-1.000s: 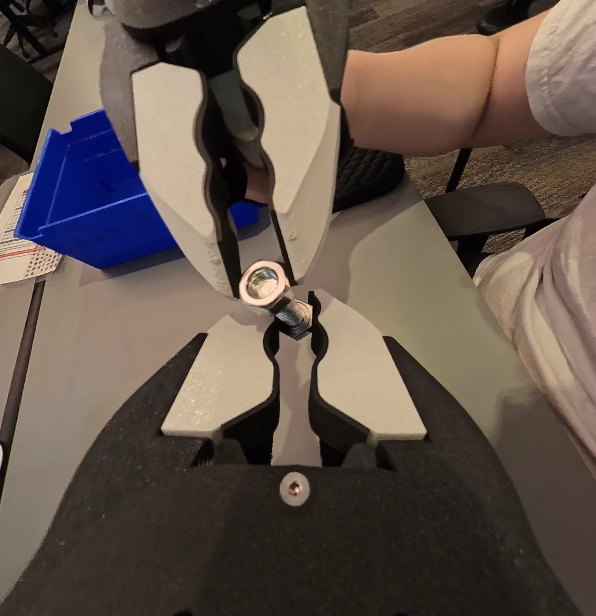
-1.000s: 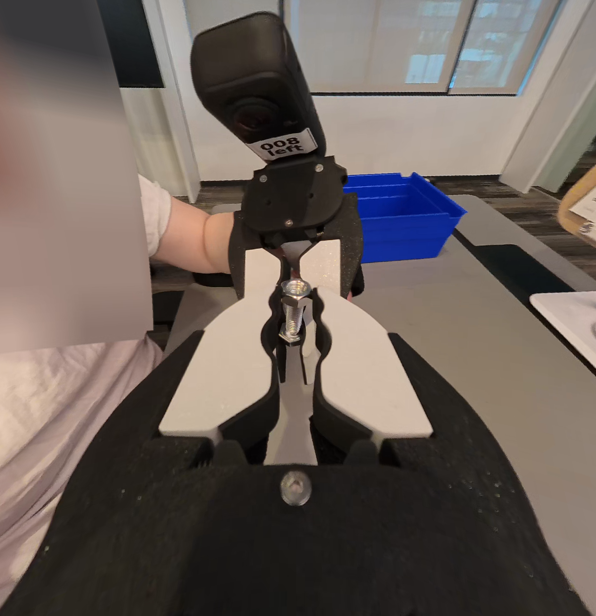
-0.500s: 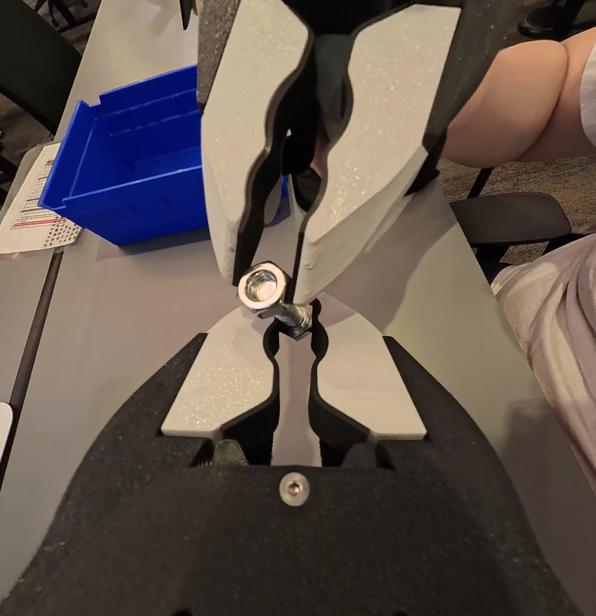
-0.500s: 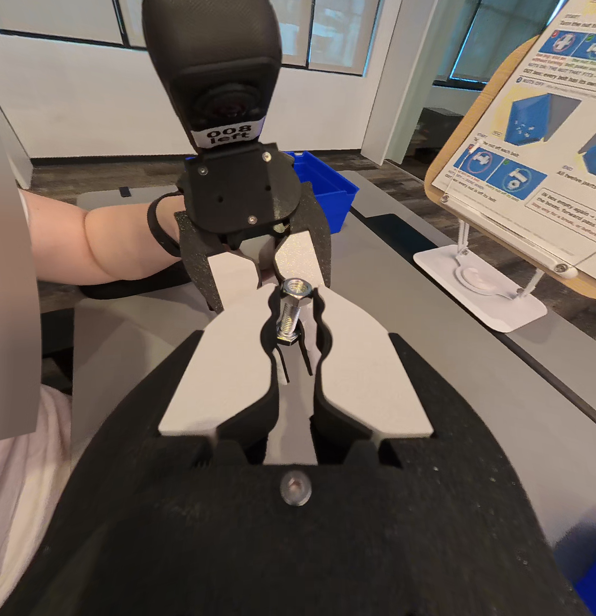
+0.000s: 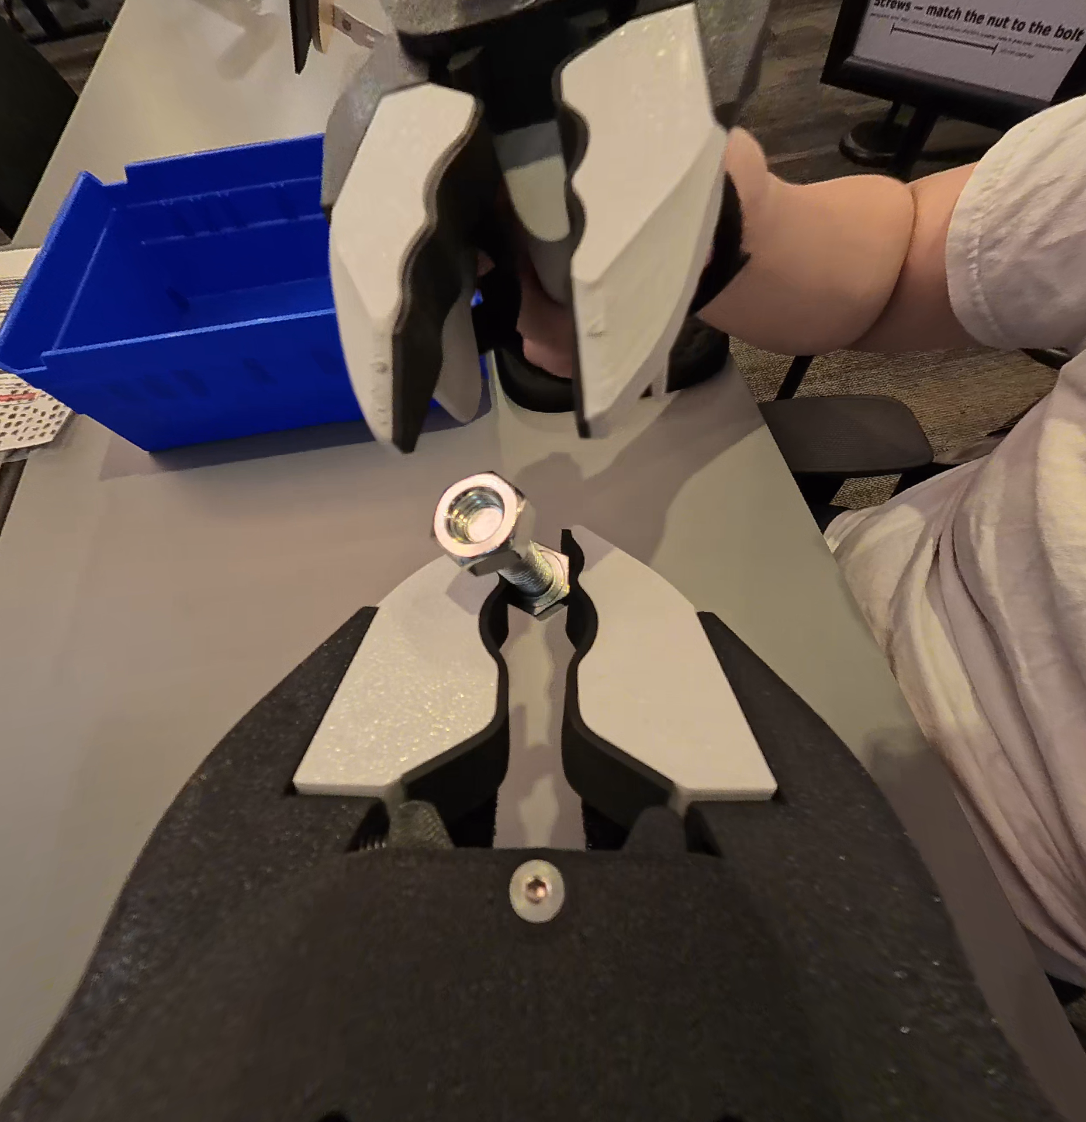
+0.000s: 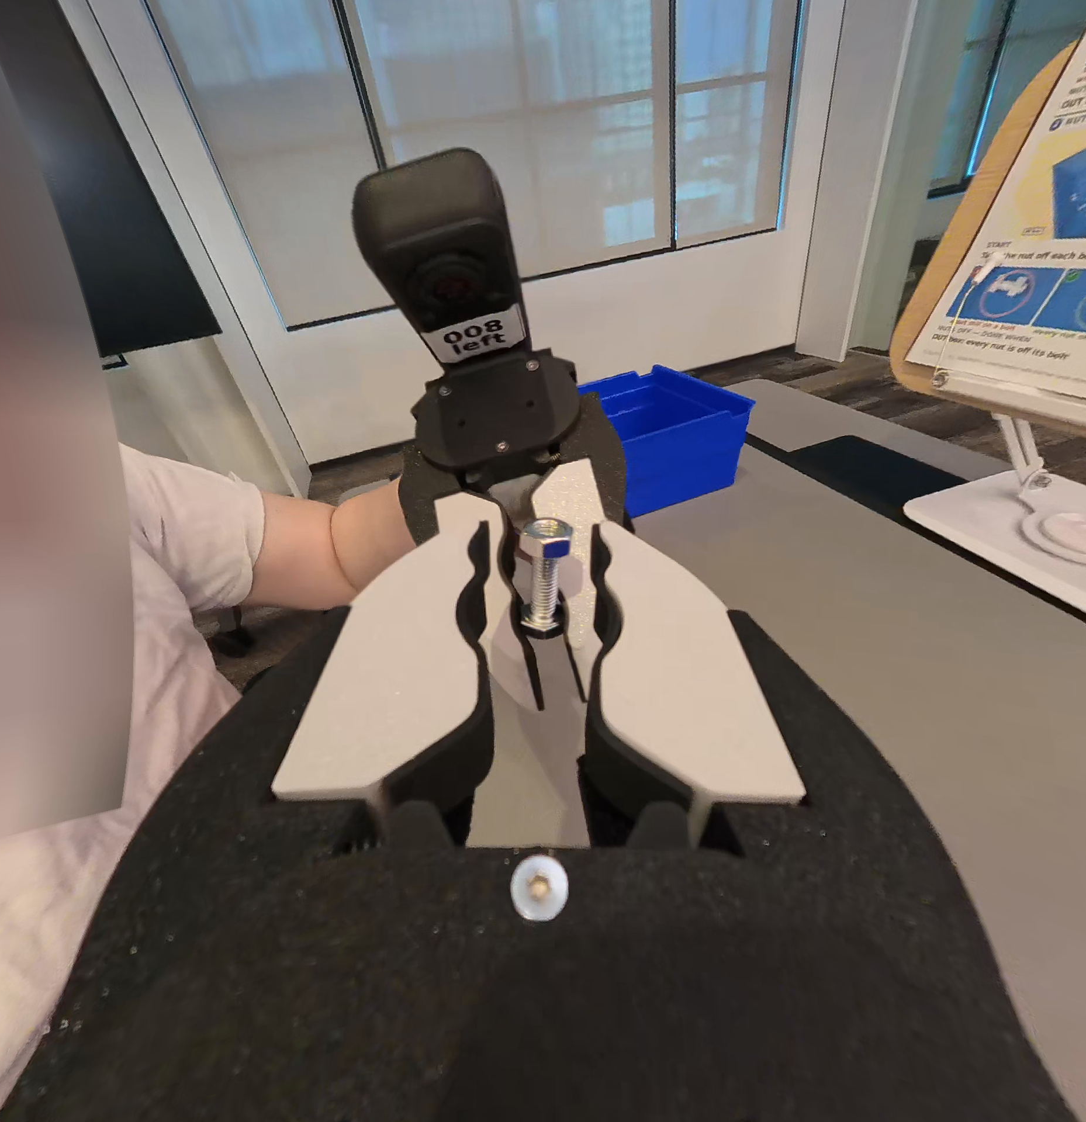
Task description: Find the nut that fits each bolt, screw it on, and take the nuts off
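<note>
A silver bolt (image 5: 531, 574) with a hex nut (image 5: 483, 522) on its threaded end stands up from my left gripper (image 5: 531, 583), which is shut on the bolt's head above the grey table (image 5: 225, 577). My right gripper (image 5: 495, 434) is open and hangs just beyond the nut, apart from it. In the right wrist view the nut (image 6: 546, 537) and bolt (image 6: 542, 586) show between the tips of my open right gripper (image 6: 543, 534), with the left gripper (image 6: 559, 692) facing me behind them.
A blue bin (image 5: 194, 340) stands on the table at the far left; it also shows in the right wrist view (image 6: 680, 443). An instruction board (image 6: 1014, 243) on a white stand is at the right. A printed sheet (image 5: 12, 364) lies beside the bin. A person's arm and torso are close. Left tips to right tips: about 7 centimetres.
My right gripper was shut on the nut; it has opened and drawn back from it. The left gripper still holds the bolt by its head.
</note>
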### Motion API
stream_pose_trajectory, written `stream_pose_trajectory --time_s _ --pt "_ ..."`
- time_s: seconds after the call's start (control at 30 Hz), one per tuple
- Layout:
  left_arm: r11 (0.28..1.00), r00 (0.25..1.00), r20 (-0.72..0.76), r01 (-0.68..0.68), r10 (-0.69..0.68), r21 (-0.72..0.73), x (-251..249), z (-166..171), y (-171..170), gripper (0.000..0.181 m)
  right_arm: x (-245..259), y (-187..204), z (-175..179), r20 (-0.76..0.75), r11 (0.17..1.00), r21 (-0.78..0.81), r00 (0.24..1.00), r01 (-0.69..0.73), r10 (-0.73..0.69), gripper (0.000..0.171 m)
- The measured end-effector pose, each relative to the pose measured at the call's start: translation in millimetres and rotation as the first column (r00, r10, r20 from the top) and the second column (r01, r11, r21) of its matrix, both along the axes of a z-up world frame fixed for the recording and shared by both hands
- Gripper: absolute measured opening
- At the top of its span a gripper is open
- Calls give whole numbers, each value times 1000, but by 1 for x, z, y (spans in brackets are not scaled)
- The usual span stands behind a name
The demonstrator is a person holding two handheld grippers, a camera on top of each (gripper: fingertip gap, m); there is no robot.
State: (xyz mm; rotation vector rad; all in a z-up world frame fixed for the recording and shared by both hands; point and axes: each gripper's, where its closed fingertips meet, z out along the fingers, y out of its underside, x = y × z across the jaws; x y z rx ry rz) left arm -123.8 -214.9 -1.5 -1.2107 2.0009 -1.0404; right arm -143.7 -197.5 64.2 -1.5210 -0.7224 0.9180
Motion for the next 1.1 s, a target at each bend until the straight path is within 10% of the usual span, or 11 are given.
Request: stream_pose_trajectory --time_s 1.1 --pt "999 1000 11 -21 21 29 0 1 5 14 -4 3 -2 124 997 57 990 56 -62 31"
